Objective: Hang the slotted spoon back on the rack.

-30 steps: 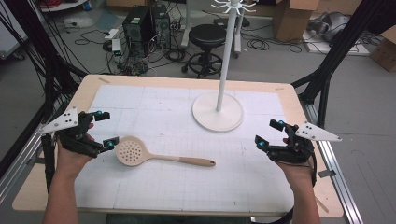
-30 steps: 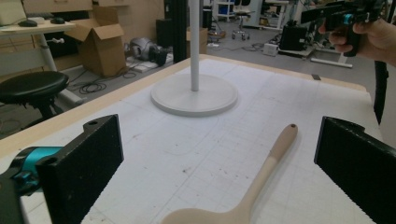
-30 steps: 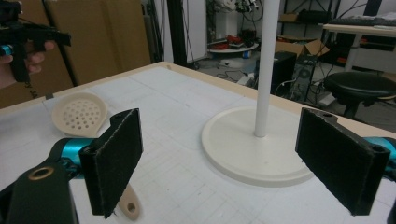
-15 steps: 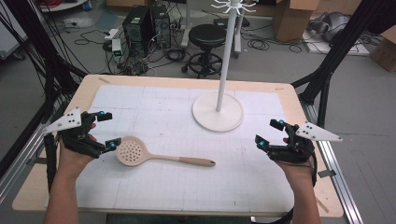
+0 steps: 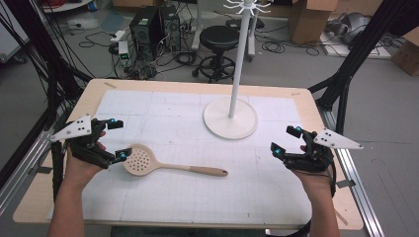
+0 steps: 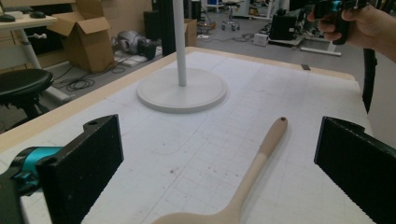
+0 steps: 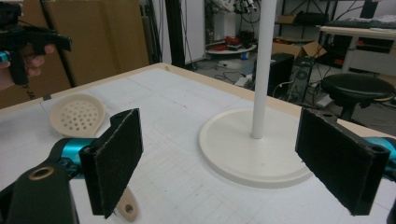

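Jaws of the left gripper (image 5: 117,139) stand wide apart and empty, with the skimmer (image 5: 168,164) lying flat on the worktop (image 5: 301,101) just ahead: its perforated bowl sits at the jaw tips and its handle runs away from them. Jaws of the right gripper (image 5: 286,139) are also wide and empty, well clear of the handle's end. The stand (image 5: 230,117) rests beyond both.
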Tool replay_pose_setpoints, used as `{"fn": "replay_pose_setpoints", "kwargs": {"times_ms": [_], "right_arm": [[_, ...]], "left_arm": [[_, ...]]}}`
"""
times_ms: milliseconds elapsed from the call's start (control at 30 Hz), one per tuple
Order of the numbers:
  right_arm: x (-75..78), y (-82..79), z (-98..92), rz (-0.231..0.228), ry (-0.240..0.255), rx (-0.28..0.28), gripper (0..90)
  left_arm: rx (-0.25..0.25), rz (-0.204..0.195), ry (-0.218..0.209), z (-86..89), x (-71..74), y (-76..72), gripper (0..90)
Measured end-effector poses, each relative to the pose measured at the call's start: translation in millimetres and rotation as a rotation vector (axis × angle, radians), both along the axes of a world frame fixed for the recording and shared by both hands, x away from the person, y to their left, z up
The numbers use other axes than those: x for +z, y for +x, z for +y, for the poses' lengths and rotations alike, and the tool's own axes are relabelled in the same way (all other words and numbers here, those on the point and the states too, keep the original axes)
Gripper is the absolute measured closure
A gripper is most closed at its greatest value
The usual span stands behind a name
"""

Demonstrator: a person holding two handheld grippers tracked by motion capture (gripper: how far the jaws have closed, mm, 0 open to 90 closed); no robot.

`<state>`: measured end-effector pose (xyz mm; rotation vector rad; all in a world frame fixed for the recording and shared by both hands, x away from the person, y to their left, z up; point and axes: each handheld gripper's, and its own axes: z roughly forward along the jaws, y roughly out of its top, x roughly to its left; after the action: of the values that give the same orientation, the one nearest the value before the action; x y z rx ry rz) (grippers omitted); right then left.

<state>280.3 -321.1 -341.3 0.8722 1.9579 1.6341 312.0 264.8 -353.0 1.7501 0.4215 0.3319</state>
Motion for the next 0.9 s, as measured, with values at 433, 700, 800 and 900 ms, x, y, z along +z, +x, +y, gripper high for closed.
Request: {"fn": "replay_pose_setpoints", "kwargs": {"times_ms": [433,700,800,900], "right_arm": [[-4.0,2.1,5.6,0.018,-0.031,0.017,14.4],[-7.4,4.1,6.9,0.038,-0.04,0.017,14.4],[-6.8,3.8,6.1,0.03,-0.036,0.014,14.4],[-7.1,3.8,6.2,0.029,-0.037,0.014,14.4]], "left_arm": [[-0.085,0.029,0.126,-35.7,7.0,6.8,1.7],[-0.159,0.056,0.204,-75.6,16.1,20.4,1.7],[-0.204,0.06,0.258,-95.0,14.7,23.9,1.7],[-0.236,0.076,0.31,-114.1,8.2,26.9,1.7]]}}
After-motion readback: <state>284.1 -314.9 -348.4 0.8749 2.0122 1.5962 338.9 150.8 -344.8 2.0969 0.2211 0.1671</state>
